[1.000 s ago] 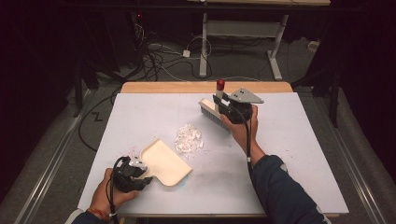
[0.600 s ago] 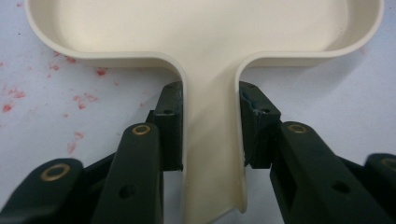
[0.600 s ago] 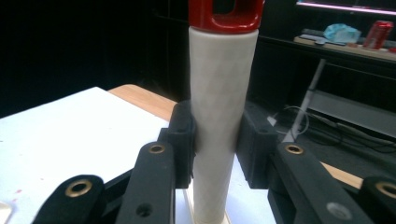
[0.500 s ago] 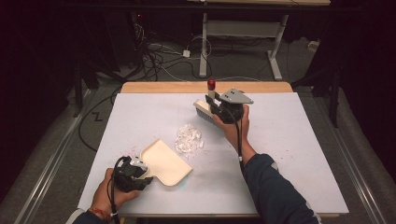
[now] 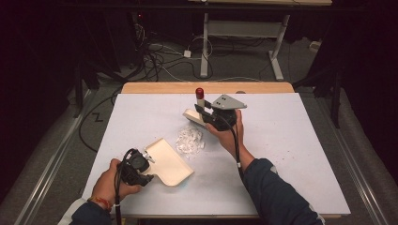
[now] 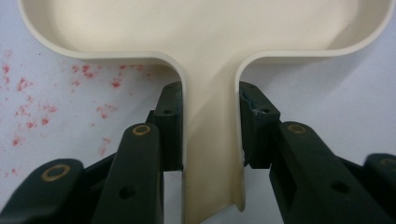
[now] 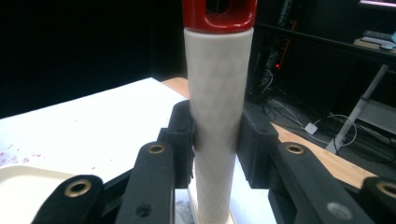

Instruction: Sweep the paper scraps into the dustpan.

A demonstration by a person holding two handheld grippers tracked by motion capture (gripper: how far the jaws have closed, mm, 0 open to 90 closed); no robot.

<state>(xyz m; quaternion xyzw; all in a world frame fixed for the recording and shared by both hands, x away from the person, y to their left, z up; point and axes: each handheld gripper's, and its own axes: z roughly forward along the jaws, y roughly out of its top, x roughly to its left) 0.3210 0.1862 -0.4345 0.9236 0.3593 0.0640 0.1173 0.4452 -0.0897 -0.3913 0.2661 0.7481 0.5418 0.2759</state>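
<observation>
Since the earlier frame my right gripper (image 5: 202, 112) has carried the one brush (image 5: 198, 108) leftward to just beyond the single pile of white scraps (image 5: 189, 140), jaws pinching its white handle. My left gripper (image 5: 143, 161) pinches the handle of the one cream dustpan (image 5: 170, 159), lying just nearer than the pile on the white table (image 5: 291, 154). Red specks (image 6: 28, 100) dot the table beside the pan.
</observation>
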